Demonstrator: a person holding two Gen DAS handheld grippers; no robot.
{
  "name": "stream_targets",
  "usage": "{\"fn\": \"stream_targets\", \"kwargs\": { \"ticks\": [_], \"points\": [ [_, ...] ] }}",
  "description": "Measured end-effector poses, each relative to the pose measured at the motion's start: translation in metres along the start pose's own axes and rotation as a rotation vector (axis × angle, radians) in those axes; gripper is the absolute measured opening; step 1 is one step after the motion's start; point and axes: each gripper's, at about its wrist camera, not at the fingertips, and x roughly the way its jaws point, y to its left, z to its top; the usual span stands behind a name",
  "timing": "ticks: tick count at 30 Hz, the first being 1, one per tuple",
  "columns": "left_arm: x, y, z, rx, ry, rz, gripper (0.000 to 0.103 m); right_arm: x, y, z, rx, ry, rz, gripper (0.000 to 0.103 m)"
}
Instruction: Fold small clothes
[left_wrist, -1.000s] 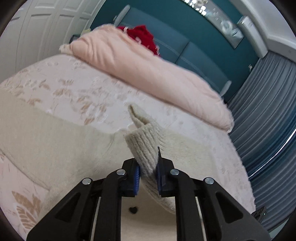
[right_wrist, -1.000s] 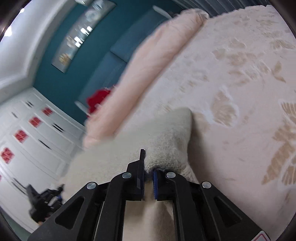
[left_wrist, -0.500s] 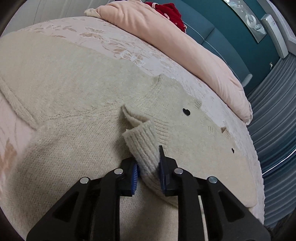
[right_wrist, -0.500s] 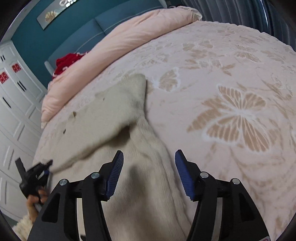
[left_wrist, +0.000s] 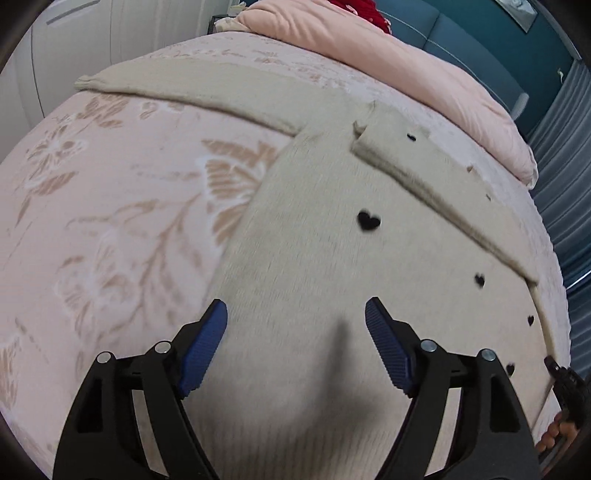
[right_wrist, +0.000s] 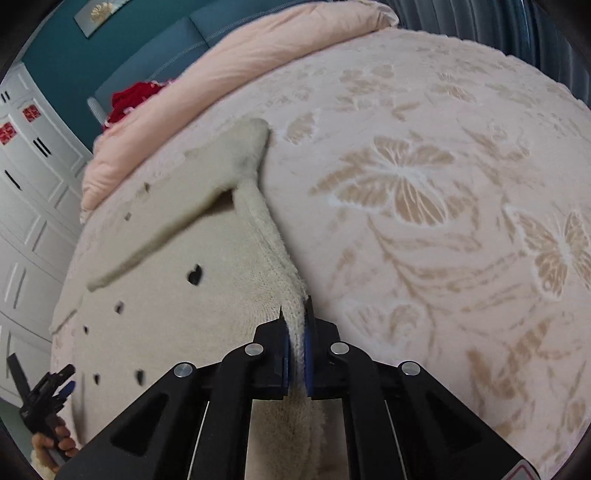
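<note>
Left wrist view: my left gripper (left_wrist: 295, 343) has its blue-padded fingers (left_wrist: 203, 350) spread wide and holds nothing. Just ahead of them lies the cream knitted sweater with small black hearts (left_wrist: 332, 280), flat on the pink bedspread with beige butterfly pattern (left_wrist: 110, 221). One sleeve (left_wrist: 436, 192) is already folded across the body, far ahead and to the right of my fingers. The other sleeve (left_wrist: 192, 88) stretches out unfolded, ahead and to the left. The long axis of the body runs away from my fingers, slightly to the right.

Right wrist view: my right gripper (right_wrist: 295, 343) is closed on the side edge of the sweater (right_wrist: 192, 314), pinching the thick knit between the pads. The garment lies left of these fingers and its edge runs straight ahead. I judge the folding is only begun: one sleeve is in, while the second sleeve and the body folds remain.
</note>
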Motion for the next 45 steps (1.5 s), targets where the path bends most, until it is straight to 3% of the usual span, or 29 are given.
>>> {"fn": "stream_targets", "kwargs": {
  "ticks": [3,4,6,8,10,12,14,17,19,20,22,23,26,29,30,31,32,33,35,37,38,40,43,45],
  "points": [
    [-0.009,0.0,-0.019,0.021,0.005,0.038,0.075,-0.021,0.005,0.003,0.086,-0.053,0.046,0.007],
    [-0.013,0.0,-0.021,0.017,0.002,0.037,0.075,-0.034,0.012,0.004,0.098,-0.094,0.043,0.013],
    [-0.016,0.003,-0.023,-0.025,0.005,0.014,0.075,-0.052,0.035,0.009,0.054,-0.161,0.023,0.017],
    [-0.015,0.008,-0.025,-0.051,0.014,-0.001,0.073,-0.048,0.064,0.02,-0.005,-0.129,0.092,0.024],
    [-0.012,0.008,-0.026,-0.036,0.025,0.037,0.054,-0.032,0.09,0.03,-0.028,-0.102,0.175,0.026],
    [-0.012,0.011,-0.029,-0.019,0.052,0.029,0.021,-0.007,0.117,0.039,-0.05,-0.047,0.198,0.026],
    [-0.015,0.019,-0.032,-0.039,0.086,-0.009,0.016,0.01,0.141,0.047,-0.073,-0.03,0.194,0.024],
    [-0.035,0.018,-0.022,-0.034,0.09,0.003,0.015,0.017,0.175,0.06,-0.173,-0.099,0.165,0.021],
    [-0.06,0.0,0.002,0.006,-0.014,-0.022,0.015,0.024,0.184,0.072,-0.188,-0.114,0.155,0.021],
    [-0.068,-0.014,0.019,0.038,-0.068,-0.041,0.019,0.028,0.187,0.079,-0.181,-0.117,0.151,0.021],
    [-0.067,-0.049,0.058,0.096,-0.134,-0.092,0.036,0.035,0.193,0.092,-0.188,-0.126,0.149,0.021],
    [-0.058,-0.065,0.077,0.107,-0.162,-0.112,0.05,0.039,0.195,0.098,-0.2,-0.132,0.141,0.021],
    [-0.004,-0.111,0.124,0.15,-0.156,-0.135,0.049,0.058,0.189,0.113,-0.221,-0.142,0.085,0.018],
    [0.07,-0.129,0.143,0.136,-0.08,-0.064,0.048,0.09,0.148,0.124,-0.164,-0.125,-0.114,0.017],
    [0.096,-0.127,0.143,0.113,-0.033,-0.017,0.043,0.105,0.132,0.125,-0.148,-0.084,-0.154,0.009],
    [0.115,-0.119,0.143,0.077,0.013,0.015,0.043,0.109,0.121,0.123,-0.153,-0.088,-0.109,0.005],
    [0.127,-0.107,0.137,0.041,0.037,-0.001,0.045,0.105,0.12,0.122,-0.176,-0.105,-0.097,0.005],
    [0.123,-0.096,0.133,0.008,0.009,-0.048,0.046,0.099,0.125,0.121,-0.203,-0.103,-0.116,0.006],
    [0.103,-0.076,0.134,-0.048,-0.036,-0.127,0.047,0.078,0.138,0.112,-0.225,-0.139,-0.121,0.02],
    [0.074,-0.039,0.142,-0.128,-0.116,-0.165,0.054,0.055,0.153,0.089,-0.265,-0.169,-0.028,0.028],
    [0.06,-0.015,0.148,-0.177,-0.164,-0.157,0.063,0.046,0.161,0.074,-0.294,-0.176,-0.002,0.029],
    [0.042,0.039,0.165,-0.282,-0.218,-0.087,0.067,0.031,0.176,0.04,-0.345,-0.189,0.045,0.039],
    [0.027,0.121,0.194,-0.413,-0.26,0.063,0.067,0.017,0.191,-0.01,-0.383,-0.197,0.095,0.043],
    [0.025,0.171,0.212,-0.492,-0.264,0.117,0.068,0.015,0.195,-0.036,-0.385,-0.196,0.119,0.045]
  ]
}}
